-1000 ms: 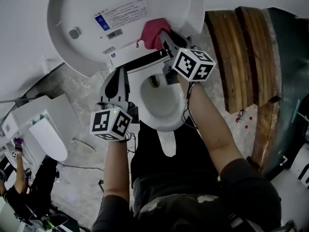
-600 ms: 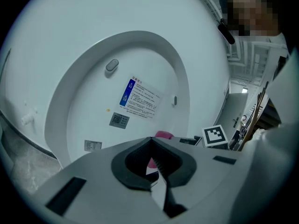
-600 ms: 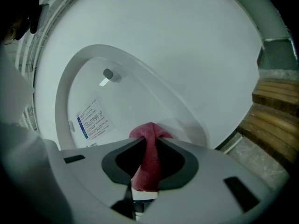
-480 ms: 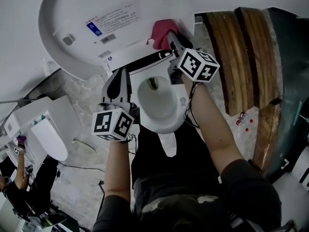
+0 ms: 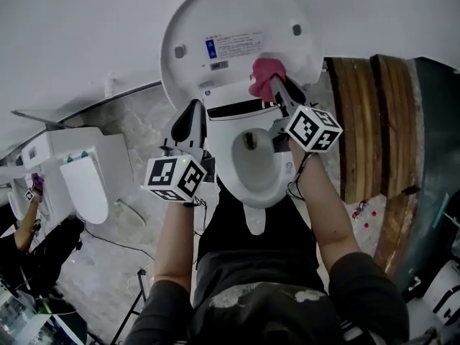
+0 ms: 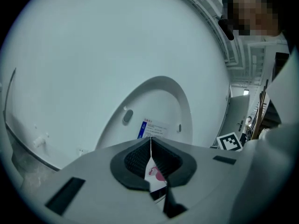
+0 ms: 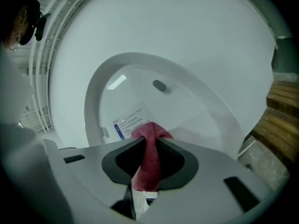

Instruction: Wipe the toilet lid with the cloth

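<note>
The white toilet lid [image 5: 237, 31] stands raised, its inner face with a printed label toward me. A pink cloth [image 5: 263, 72] lies against the lower right of that face, just above the hinge. My right gripper [image 5: 275, 86] is shut on the cloth; in the right gripper view the cloth [image 7: 149, 155] runs pinched between the jaws, with the lid [image 7: 187, 106] right behind it. My left gripper [image 5: 193, 112] hovers beside the lid's lower left edge, shut with nothing in it. In the left gripper view its pads [image 6: 140, 160] meet along a thin line and the lid [image 6: 159, 101] stands ahead.
The open toilet bowl [image 5: 272, 185] is below and between the two grippers. Brown wooden planks [image 5: 366, 99] lean at the right. A second toilet [image 5: 83, 185] stands at the left, with another person [image 5: 32, 236] beyond it. A pale wall rises behind the lid.
Both grippers have risen, the right one carrying the pink cloth up the lid's inner face. The head view has swung, so the toilet sits more to the middle.
</note>
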`<state>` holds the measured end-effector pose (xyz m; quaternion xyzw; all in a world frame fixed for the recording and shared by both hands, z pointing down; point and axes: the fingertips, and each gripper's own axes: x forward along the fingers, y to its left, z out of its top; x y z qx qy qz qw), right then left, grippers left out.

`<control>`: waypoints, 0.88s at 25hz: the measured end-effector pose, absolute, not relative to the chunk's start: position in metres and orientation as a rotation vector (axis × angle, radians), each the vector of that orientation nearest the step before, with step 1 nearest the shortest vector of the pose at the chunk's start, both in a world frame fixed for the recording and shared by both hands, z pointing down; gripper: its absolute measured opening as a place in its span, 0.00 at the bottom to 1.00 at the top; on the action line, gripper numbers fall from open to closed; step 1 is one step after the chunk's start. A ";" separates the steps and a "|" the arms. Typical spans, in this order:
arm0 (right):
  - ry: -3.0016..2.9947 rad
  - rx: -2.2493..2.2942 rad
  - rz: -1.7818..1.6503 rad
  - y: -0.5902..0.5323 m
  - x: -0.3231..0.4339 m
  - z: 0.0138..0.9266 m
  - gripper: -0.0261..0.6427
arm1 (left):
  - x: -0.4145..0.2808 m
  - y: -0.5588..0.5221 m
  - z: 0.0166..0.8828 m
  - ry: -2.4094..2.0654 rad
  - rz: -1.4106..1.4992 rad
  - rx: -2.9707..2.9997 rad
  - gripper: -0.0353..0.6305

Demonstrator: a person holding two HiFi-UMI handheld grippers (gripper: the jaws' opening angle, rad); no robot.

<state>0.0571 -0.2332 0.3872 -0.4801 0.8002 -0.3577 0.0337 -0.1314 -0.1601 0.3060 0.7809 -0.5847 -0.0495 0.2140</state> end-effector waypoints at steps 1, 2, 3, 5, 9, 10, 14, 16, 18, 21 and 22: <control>2.488 -1.447 -1.082 -0.230 0.046 0.375 0.14 | -0.139 -0.160 0.298 -1.620 -0.145 2.176 0.06; 2.509 -1.414 -1.071 -0.228 0.036 0.364 0.14 | -0.146 -0.160 0.291 -1.616 -0.153 2.187 0.07; 2.526 -1.385 -1.060 -0.226 0.027 0.354 0.14 | -0.153 -0.161 0.284 -1.612 -0.161 2.197 0.07; 2.550 -1.348 -1.027 -0.223 0.011 0.332 0.14 | -0.167 -0.162 0.271 -1.605 -0.175 2.215 0.07; 2.579 -1.320 -0.958 -0.223 -0.010 0.292 0.14 | -0.188 -0.172 0.249 -1.596 -0.163 2.269 0.07; 2.584 -1.317 -0.945 -0.222 -0.013 0.283 0.14 | -0.192 -0.175 0.244 -1.588 -0.165 2.282 0.07; 2.587 -1.323 -0.902 -0.224 -0.021 0.257 0.14 | -0.199 -0.192 0.225 -1.518 -0.209 2.331 0.10; 2.586 -1.334 -0.884 -0.225 -0.022 0.248 0.14 | -0.196 -0.201 0.220 -1.475 -0.199 2.365 0.16; 2.587 -1.348 -0.867 -0.223 -0.022 0.241 0.14 | -0.193 -0.209 0.217 -1.439 -0.176 2.402 0.21; 2.584 -1.374 -0.851 -0.219 -0.023 0.235 0.14 | -0.187 -0.223 0.217 -1.371 -0.156 2.458 0.34; 2.581 -1.385 -0.851 -0.218 -0.022 0.236 0.14 | -0.185 -0.228 0.219 -1.345 -0.148 2.473 0.42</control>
